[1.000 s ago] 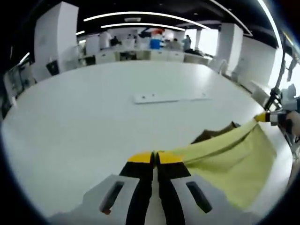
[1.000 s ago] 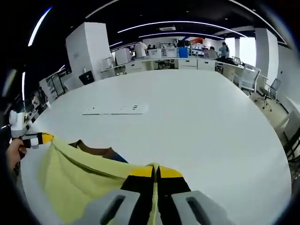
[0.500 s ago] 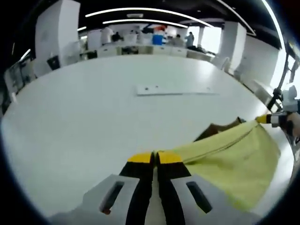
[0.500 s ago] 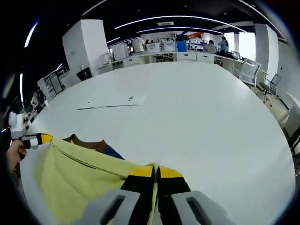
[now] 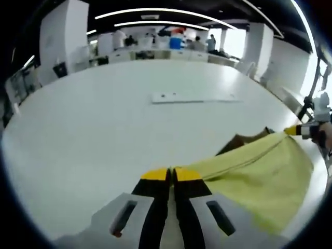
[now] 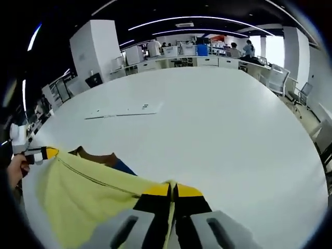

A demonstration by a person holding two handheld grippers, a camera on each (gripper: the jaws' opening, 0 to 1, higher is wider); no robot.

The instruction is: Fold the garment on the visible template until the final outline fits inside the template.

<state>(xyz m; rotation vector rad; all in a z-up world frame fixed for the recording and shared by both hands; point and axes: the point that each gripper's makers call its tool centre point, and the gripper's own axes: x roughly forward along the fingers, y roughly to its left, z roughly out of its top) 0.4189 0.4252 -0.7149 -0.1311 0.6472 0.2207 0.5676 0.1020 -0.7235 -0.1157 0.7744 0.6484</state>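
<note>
A yellow garment [image 5: 254, 176] hangs stretched between both grippers above the white table [image 5: 104, 124]. My left gripper [image 5: 172, 175] is shut on one corner of it. In the right gripper view my right gripper [image 6: 172, 190] is shut on the other corner, and the yellow garment [image 6: 83, 197] spreads to the left. The right gripper [image 5: 298, 130] shows at the far right of the left gripper view. The left gripper [image 6: 41, 153] shows at the left edge of the right gripper view, held by a hand [image 6: 14, 171]. A brown and blue piece of cloth [image 6: 106, 161] lies behind the yellow edge.
A flat white strip [image 5: 196, 97] lies on the table beyond the garment; the same white strip [image 6: 124, 110] shows in the right gripper view. Desks, chairs and people stand far behind. A white pillar [image 6: 96, 49] rises at the back left.
Both views shifted slightly; the garment stays taut between the two shut grippers and hangs a little lower and wider than before.
</note>
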